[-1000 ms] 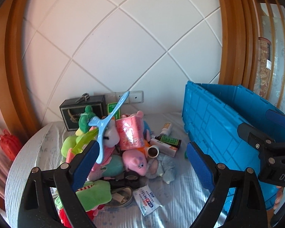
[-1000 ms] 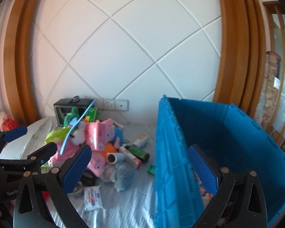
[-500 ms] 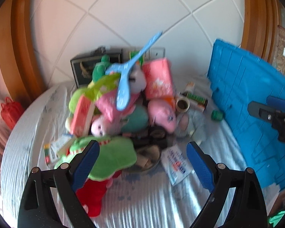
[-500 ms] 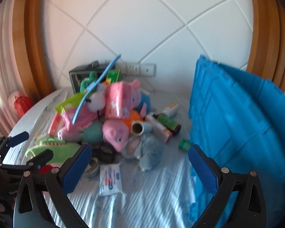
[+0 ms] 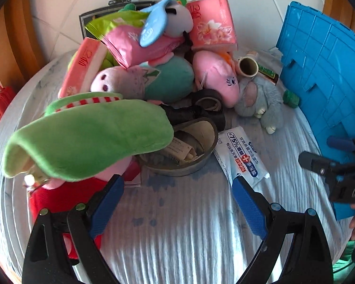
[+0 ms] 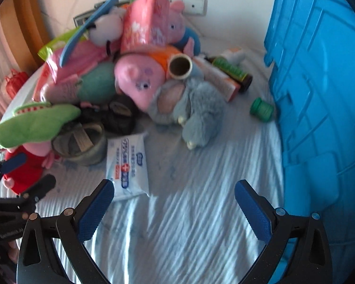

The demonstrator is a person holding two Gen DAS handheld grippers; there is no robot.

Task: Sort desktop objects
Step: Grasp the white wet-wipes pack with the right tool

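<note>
I count one blue crate (image 5: pixel 324 71), one wet-wipes pack (image 5: pixel 242 157), one grey plush (image 5: pixel 260 99), one cardboard tube (image 5: pixel 248 66), one green cap (image 5: pixel 291 98), one metal bowl (image 5: pixel 201 163), two pink tissue packs (image 5: pixel 213 23).

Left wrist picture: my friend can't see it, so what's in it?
The open left gripper hovers over a striped cloth, facing a heap of plush toys and tissue packs, nearest a green plush. A wipes packet lies beside a small metal bowl, and a blue crate stands at the right.
</note>
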